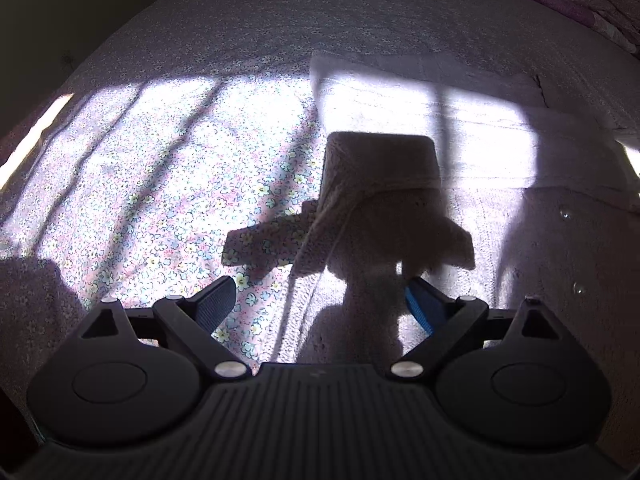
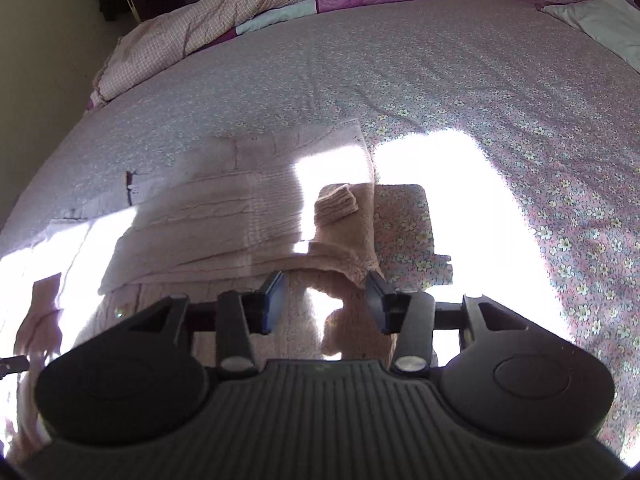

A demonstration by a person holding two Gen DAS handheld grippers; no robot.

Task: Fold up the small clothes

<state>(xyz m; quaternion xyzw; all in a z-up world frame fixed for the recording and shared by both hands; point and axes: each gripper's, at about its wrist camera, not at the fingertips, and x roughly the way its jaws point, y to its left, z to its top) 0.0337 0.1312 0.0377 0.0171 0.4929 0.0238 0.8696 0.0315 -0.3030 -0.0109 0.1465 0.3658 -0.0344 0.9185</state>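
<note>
Pink knitted garment (image 2: 224,216) lies seemingly half-folded on floral bedsheet (image 2: 440,80).

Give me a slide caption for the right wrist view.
Open right claw over a pink knitted garment on a sunlit floral bedsheet.

A floral bedsheet (image 2: 440,92) is covering the bed, with sunlight falling across it in bright patches. A pink checked quilt (image 2: 192,28) with purple patchwork is lying bunched along the far edge. A pale pillow (image 2: 604,24) is resting at the far right corner.
</note>
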